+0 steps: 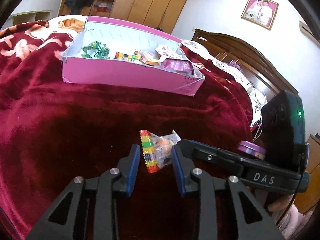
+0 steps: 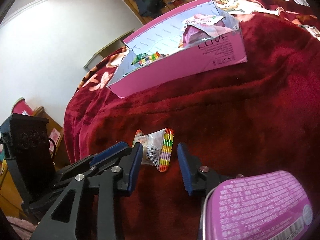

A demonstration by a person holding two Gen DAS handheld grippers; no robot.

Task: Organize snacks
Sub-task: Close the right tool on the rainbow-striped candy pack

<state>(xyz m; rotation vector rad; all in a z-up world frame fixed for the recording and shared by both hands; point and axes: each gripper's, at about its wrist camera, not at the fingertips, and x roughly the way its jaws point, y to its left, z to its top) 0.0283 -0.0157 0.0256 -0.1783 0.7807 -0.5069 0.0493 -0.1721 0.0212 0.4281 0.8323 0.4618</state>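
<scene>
On the red blanket (image 1: 60, 104), both spread tongs, left tongs (image 1: 154, 156) and right tongs (image 2: 160, 158), flank 1 snack packet (image 1: 158, 152), seemingly to lift it toward the pink box (image 1: 130, 76).

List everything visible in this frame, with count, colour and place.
snack packet: one, clear with rainbow-striped edge, on the blanket between both grippers' fingers
pink box: one, open, holding green, striped and purple snacks, farther back on the bed
purple tin: one, beside the right gripper
blanket: one, dark red, covering the bed
wardrobe: wooden, far wall
framed photo: one, on the wall
left hand-held gripper: open
right hand-held gripper: open
</scene>
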